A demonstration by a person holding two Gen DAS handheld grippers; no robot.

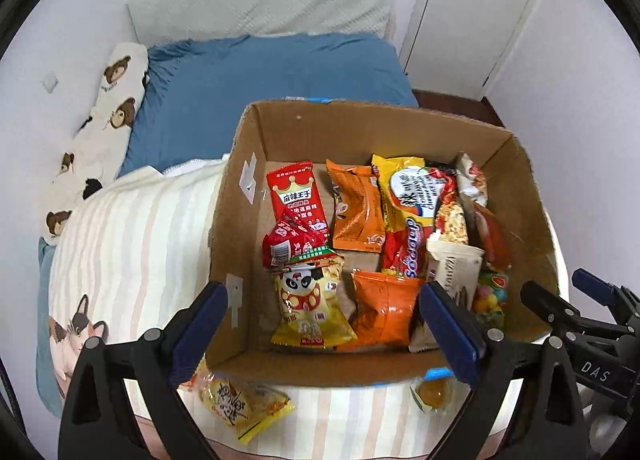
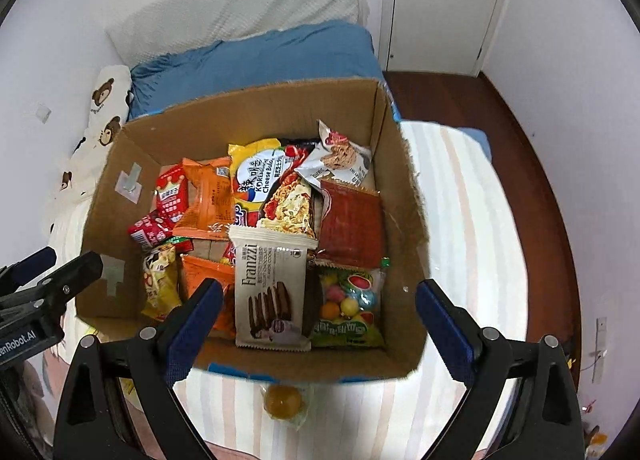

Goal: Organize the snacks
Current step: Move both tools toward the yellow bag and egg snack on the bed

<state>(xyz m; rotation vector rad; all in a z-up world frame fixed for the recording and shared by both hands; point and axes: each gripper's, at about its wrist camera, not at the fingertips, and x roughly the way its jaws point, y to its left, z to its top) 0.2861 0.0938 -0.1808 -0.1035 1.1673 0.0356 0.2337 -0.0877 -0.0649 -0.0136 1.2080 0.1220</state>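
Observation:
A cardboard box (image 1: 360, 128) (image 2: 248, 108) sits on a striped blanket and holds several snack packets. Inside lie a red crown packet (image 1: 298, 196), orange packets (image 1: 356, 208), a yellow panda packet (image 1: 310, 308), a Franzzi biscuit pack (image 2: 270, 292) and a gumball bag (image 2: 348, 304). A yellow packet (image 1: 240, 406) and a small orange jelly cup (image 1: 434, 392) (image 2: 284, 400) lie on the blanket in front of the box. My left gripper (image 1: 328, 336) is open and empty above the box's near wall. My right gripper (image 2: 320, 336) is open and empty there too.
The box rests on a striped blanket (image 1: 132, 228) over a bed with a blue sheet (image 1: 272, 76). A bear-print pillow (image 1: 100, 116) lies along the left wall. A white door (image 2: 444, 0) and dark wood floor (image 2: 500, 132) are at the right.

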